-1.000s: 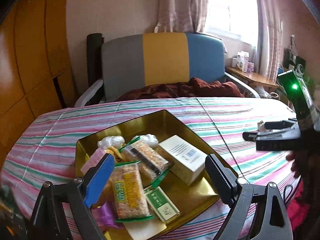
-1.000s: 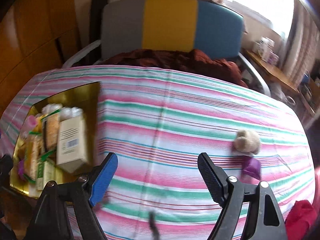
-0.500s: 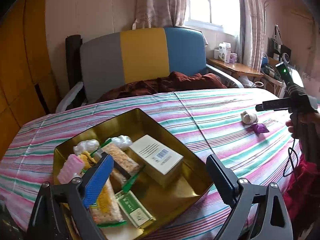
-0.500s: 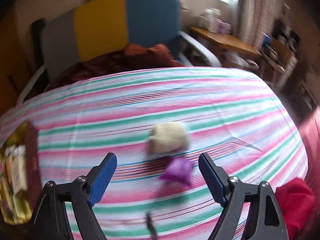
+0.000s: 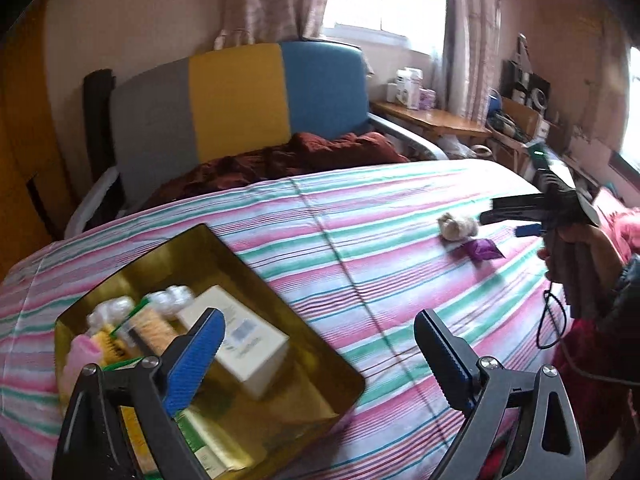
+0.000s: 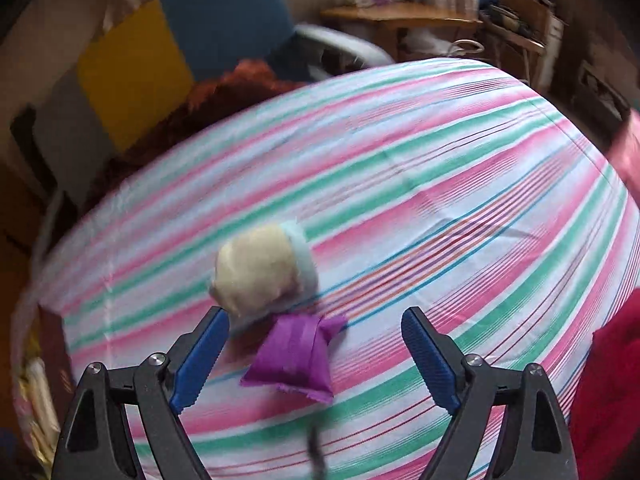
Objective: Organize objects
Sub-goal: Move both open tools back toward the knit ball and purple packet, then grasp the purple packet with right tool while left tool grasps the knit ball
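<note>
**Two loose packets to be gathered toward the gold tray**

The striped desk (image 5: 360, 240) carries everything. For the step in hand, judged to be a pick-up of a loose packet, the right tool (image 6: 316, 344) is best brought straight down so that one packet alone lies between its pads. Its jaws are opening, and nothing is pressed by them: the purple packet (image 6: 294, 358) is seen low between the fingers, lying on the cloth, while the cream packet (image 6: 260, 276) lies just behind it, touching it and close to the left finger. Because the two touch, the purple one should be centred and the cream one kept outside the pads, or both may be dragged. A soft wrapper is likely to crumple, so a grip across the body rather than a corner is advised.

The gold tray (image 5: 224, 248) stands well apart from the packets, at the desk's other side. Within it a white box (image 5: 248, 344), several snack packs with green-edged wrappers (image 5: 148, 324) and a pink item (image 5: 78, 358) are seen, blurred; bare floor remains at the near corner, where a packet could be set.

The left tool (image 5: 320, 356) is held over the tray's edge, jaws wide apart, nothing between them.
</note>
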